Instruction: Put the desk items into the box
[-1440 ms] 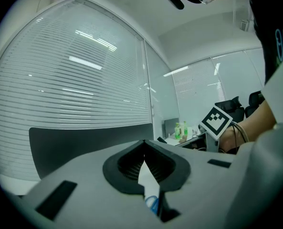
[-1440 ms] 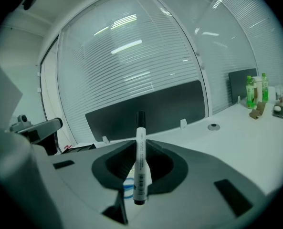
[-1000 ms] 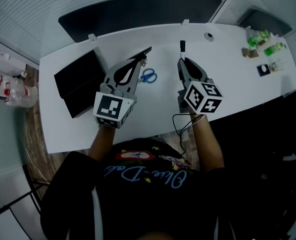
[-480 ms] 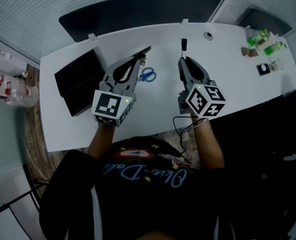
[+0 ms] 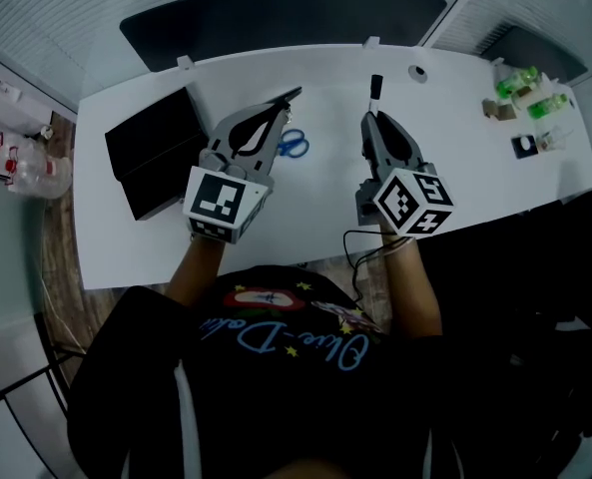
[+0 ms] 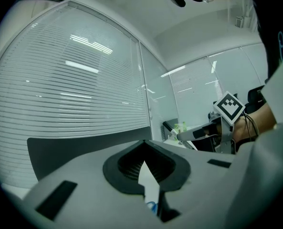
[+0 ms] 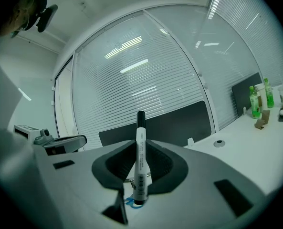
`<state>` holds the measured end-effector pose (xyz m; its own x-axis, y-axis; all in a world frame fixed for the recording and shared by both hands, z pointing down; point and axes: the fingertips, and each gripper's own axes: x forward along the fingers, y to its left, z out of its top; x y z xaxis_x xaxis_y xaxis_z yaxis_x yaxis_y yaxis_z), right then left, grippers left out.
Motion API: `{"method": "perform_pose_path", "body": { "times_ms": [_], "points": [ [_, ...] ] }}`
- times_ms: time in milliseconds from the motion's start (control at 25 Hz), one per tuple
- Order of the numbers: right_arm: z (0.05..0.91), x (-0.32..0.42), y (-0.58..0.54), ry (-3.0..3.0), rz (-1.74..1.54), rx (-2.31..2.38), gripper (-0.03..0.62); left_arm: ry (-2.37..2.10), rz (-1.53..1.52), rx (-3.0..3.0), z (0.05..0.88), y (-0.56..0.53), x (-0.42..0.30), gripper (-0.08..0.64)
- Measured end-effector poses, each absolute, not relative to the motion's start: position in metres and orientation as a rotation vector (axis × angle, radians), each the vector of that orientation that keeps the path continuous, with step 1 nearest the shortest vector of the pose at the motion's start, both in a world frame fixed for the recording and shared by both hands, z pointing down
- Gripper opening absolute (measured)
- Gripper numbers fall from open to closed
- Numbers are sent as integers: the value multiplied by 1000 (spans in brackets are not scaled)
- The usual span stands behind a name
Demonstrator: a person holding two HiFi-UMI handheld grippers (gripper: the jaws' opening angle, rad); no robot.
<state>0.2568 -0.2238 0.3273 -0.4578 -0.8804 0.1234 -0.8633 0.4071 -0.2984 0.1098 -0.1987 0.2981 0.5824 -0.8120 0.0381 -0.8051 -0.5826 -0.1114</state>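
One white desk [image 5: 320, 196], black box [image 5: 154, 161], blinds [image 6: 84, 80]

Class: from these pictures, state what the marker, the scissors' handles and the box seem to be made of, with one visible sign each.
Marker: likely plastic; smooth white barrel with printed lines, black cap.
Scissors: handles probably plastic, since the loops are an even bright blue; the blades are not clear enough to judge.
Box: matte black with flat panels and no shine; card or plastic, the look leaves it open.

Left gripper [image 5: 294, 98] level, jaws together, empty; right gripper [image 5: 376, 118] near level, clamping marker [image 5: 375, 86]; forearms extended forward.
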Motion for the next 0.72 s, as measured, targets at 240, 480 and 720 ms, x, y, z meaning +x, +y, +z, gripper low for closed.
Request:
{"method": "perform_pose_path", "body": {
  "times_ms": [240,480,720],
  "points": [
    [322,257,-222,2594,-491,-1570,72,1413,-142,-2703,296,-197,111,6],
    [322,256,-224,2631,-487,-1523,72,1472,-137,-2680,295,-194,107,6],
    [323,254,-224,2674,-485,-1463,72,1543,-87,-2665,289,-186,104,6]
  ]
}}
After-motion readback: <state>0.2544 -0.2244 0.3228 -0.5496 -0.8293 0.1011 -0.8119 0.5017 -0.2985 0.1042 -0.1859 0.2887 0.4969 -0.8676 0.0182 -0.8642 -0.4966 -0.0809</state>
